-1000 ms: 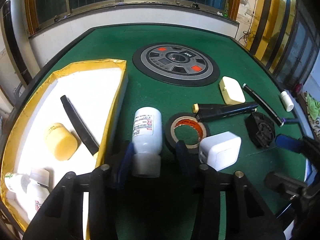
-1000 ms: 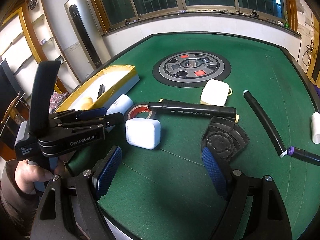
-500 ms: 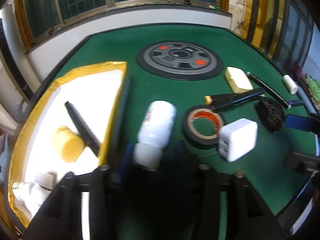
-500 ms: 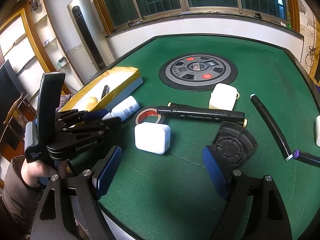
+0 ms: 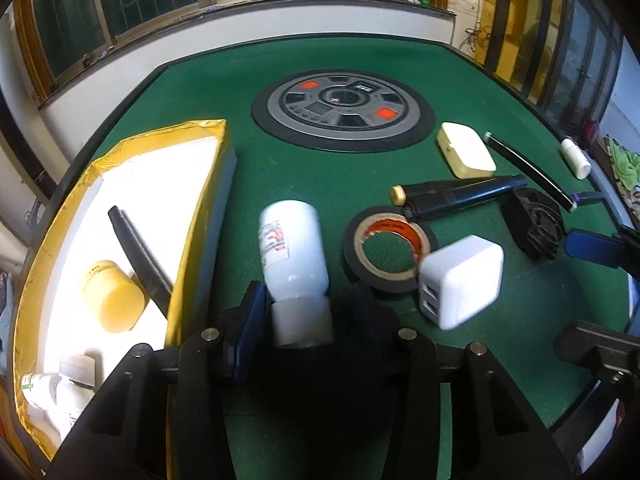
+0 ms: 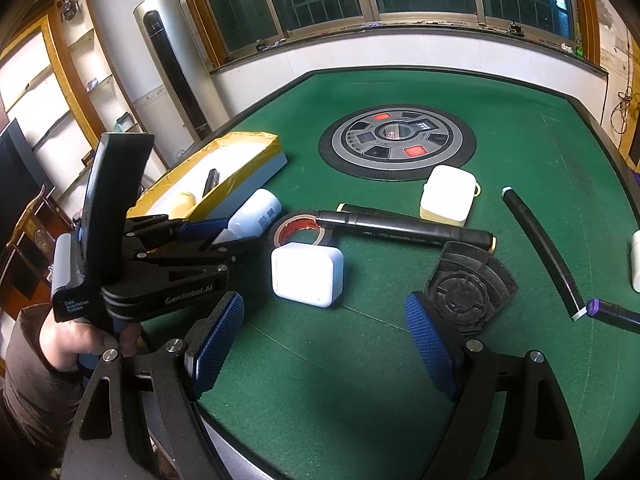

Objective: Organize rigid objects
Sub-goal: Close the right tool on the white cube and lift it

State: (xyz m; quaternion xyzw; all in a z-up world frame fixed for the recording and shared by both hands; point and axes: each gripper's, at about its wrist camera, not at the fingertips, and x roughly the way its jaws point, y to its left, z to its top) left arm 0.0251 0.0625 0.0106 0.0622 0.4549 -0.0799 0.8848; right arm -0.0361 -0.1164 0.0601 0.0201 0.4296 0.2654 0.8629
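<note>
White plastic bottle, light, stiff and slick, sits capped-end between the left gripper jaws, just closing; right gripper spread

My black plastic left gripper carries white "GenRobot.AI" lettering, silver pivot screws and blue textured pads. My matching black right gripper has the same ribbed blue pads. The sleeve at my wrist looks brown, though it's dim there.
</note>
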